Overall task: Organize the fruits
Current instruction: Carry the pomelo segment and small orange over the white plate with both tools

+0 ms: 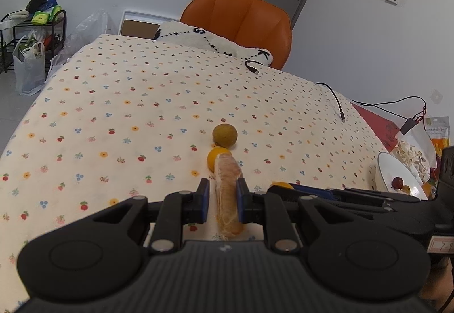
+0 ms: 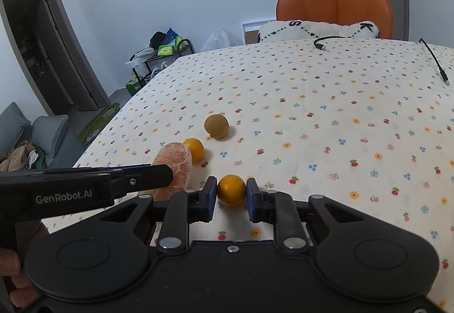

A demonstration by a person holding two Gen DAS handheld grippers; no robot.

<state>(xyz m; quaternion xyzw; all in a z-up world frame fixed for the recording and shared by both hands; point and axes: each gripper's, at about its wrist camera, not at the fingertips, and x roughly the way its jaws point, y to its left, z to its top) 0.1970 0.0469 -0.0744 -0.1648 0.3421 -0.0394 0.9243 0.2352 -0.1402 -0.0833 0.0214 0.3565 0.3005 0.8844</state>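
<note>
Orange fruit still dots the tablecloth (image 2: 312, 114): your left gripper (image 1: 223, 193) clamps the peeled segment (image 1: 227, 193), your right gripper (image 2: 231, 193) pinches a small orange (image 2: 231, 189); two fruits (image 2: 216, 125) remain, bowl (image 1: 397, 171) barely filled.

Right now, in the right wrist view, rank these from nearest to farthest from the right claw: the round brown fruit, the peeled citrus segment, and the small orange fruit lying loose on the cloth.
1. Peeled citrus segment, just left, held by the left claw.
2. Small orange fruit, behind it.
3. Round brown fruit, farthest back.
</note>
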